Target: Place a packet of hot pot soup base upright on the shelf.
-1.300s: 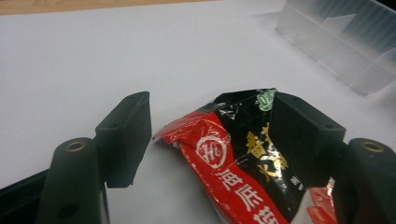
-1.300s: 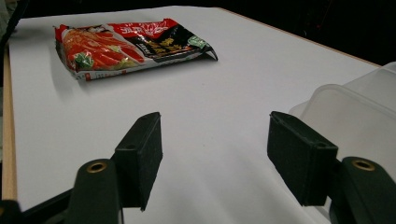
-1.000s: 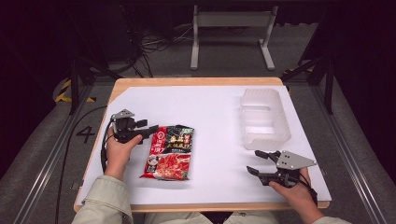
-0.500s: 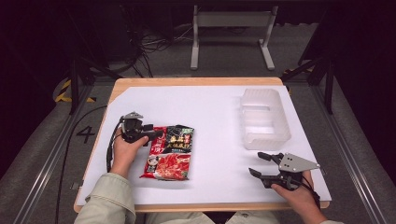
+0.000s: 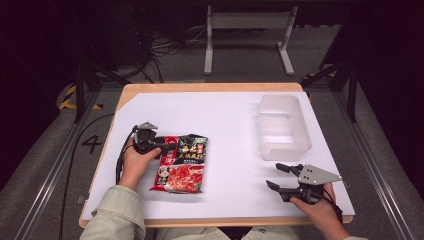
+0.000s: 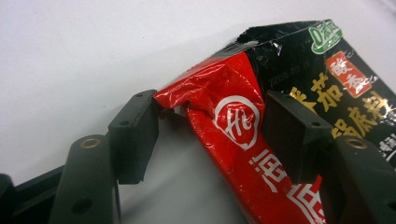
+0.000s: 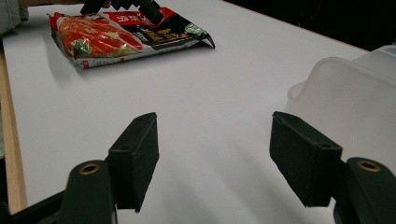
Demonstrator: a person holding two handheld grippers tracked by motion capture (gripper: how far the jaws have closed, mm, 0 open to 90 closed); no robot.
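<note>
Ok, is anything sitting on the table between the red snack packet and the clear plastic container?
Nothing visible does. Bare white table lies between the red snack packet and the clear plastic container. The left claw is at the packet's corner; the right claw sits nearer the person, off that path.

Packet (image 5: 181, 162) left on table (image 5: 230, 125), tub (image 5: 282, 127) right

The packet (image 5: 181, 162) is glossy red and black, with white and yellow characters, a green round badge at one black corner and a picture of red and orange food lower down. It lies on a plain white table sheet (image 5: 230, 125) edged by pale wood, near a frosted translucent white container (image 5: 282, 127). Both grippers have matt black jaws with brass-coloured screw eyes.
</note>
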